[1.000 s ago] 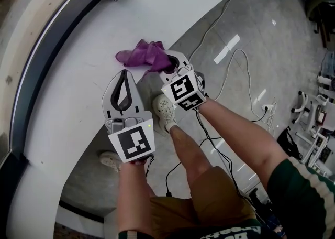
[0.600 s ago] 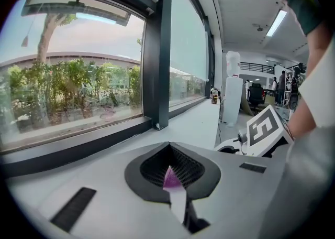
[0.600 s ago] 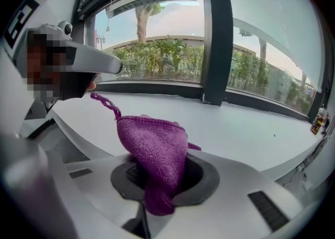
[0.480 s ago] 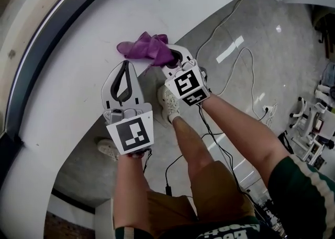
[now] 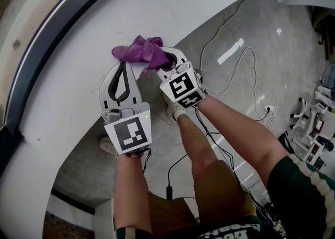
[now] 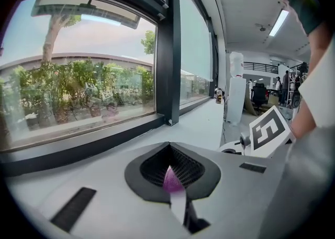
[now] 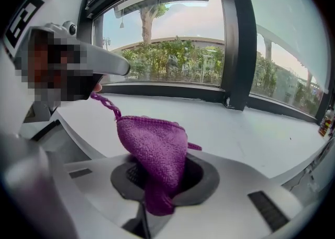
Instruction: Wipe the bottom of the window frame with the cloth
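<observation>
Over the sill, cloth [image 5: 142, 53]: purple, nubbly knit, bunched into a crumpled peak, with a thin twisted strand trailing from one corner.
Cloth's place: on the white sill [image 5: 73, 91], near its floor-side edge; in the head view it sits at twelve o'clock of the left tool's tips and ten o'clock of the right tool's, well apart from the dark window frame.
Right tool [image 5: 166, 64]: jaws closed on the cloth, with one fold clamped between the dark pads and the rest standing up past the tips.
Left tool [image 5: 123, 70]: jaws together with nothing bulky between them. Its own view shows a sliver of purple through the slit, but I cannot tell whether it is pinched. The tips are just beside the cloth's lower edge.
Window frame [image 5: 44, 44]: a dark band at ten o'clock of the cloth, curving along the sill's far side. An upright post [image 7: 235, 39] rises from it.
Floor [image 5: 261, 28]: grey and glossy, at three o'clock of the right tool.
</observation>
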A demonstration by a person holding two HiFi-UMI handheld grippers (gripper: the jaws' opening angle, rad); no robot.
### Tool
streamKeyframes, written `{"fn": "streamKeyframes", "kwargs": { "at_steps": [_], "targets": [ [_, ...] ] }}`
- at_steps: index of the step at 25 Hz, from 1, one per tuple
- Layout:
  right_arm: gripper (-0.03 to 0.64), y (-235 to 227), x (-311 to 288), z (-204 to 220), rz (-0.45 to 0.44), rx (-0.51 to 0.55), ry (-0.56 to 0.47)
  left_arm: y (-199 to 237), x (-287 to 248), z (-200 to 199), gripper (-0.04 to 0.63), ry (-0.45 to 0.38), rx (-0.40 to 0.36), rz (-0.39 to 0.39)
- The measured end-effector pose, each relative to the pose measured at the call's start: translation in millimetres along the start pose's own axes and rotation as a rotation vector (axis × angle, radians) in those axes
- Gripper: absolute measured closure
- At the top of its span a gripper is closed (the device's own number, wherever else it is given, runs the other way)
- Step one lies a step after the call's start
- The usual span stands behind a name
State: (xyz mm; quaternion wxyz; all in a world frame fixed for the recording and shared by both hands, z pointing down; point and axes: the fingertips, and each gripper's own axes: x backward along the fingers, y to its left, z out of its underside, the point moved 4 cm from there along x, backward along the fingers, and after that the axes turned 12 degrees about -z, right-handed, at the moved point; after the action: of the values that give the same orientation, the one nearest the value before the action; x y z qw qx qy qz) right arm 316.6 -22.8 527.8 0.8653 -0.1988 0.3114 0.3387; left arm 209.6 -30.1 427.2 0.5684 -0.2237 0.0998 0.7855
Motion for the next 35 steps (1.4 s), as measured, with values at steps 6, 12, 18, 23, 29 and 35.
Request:
{"fn": "streamKeyframes", "kwargs": {
  "at_steps": [6,12,18,23,29,35],
  "targets": [
    [0.532,28.1,-17.8,-8.6,0.001,0.023,-0.006,30.0,14.9,11.3,0.589,-0.008,0.017,-0.027],
    [0.532,51.3,-33.1,-17.3,-0.016,0.011,-0.020,54.4,29.8,21.8,0.589,-0.012,0.022,-0.052],
    [0.532,79.8,-48.7,-27.2,-0.049,0.033,-0.018,82.7,45.9,37.6,0.589,-0.001,0.049,-0.087],
    [0.532,103.5,-61.5,-35.2,-0.075,0.056,-0.014,109.1,60.3,47.3,0.589,0.001,0.062,-0.126],
    [0.532,134.5,-77.0,-43.7,-0.106,0.085,-0.009,138.0,79.1,56.9,0.589,-0.003,0.078,-0.165],
    [0.532,163.7,-89.5,-49.2,-0.129,0.100,-0.002,163.1,99.2,68.5,0.589,0.001,0.095,-0.203]
  ]
}}
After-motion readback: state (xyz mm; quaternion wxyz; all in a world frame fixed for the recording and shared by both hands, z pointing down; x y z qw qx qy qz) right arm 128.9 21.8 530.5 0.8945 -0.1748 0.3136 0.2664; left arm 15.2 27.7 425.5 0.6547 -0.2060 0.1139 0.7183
